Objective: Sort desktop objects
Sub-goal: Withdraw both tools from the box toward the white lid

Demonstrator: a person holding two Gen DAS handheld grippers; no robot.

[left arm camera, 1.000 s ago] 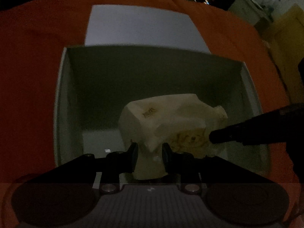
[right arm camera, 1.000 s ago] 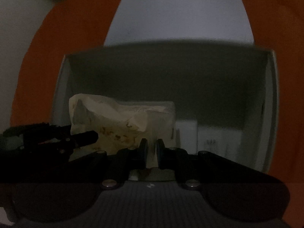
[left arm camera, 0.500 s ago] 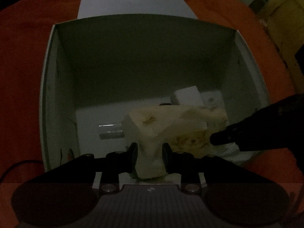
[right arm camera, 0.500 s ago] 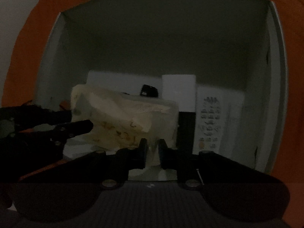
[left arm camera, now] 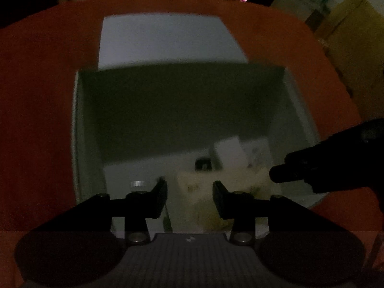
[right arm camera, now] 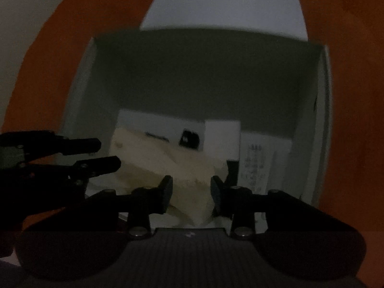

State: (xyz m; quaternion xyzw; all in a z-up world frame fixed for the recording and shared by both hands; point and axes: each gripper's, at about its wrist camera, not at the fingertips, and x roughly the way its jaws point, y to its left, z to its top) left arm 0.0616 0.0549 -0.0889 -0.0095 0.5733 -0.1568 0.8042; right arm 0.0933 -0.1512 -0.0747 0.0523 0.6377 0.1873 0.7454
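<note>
Nearest in the left wrist view, the left gripper points steeply down into a white box, its jaws opening with a clear gap on each side of the cream tissue pack that shows between and below them. The pads do not press on it; the pack is released and lies on the floor of the box.

In the right wrist view the right gripper hangs over the same pack, its jaws also opening, the 2 fingers standing apart from the pack's crumpled corner. The left gripper's 2 fingers enter this view from the left edge, spread and just beside the pack's left end. In the left wrist view the right gripper's dark fingertip comes in from the right, near the pack's right end.

Behind the pack, on the box floor, lie a small black object, a white rectangular block and a white remote control with rows of buttons along the right wall. A small silvery item lies at the left; what it is cannot be told.

Beyond the far wall of the box, its white lid flap lies flat on the orange tablecloth.
</note>
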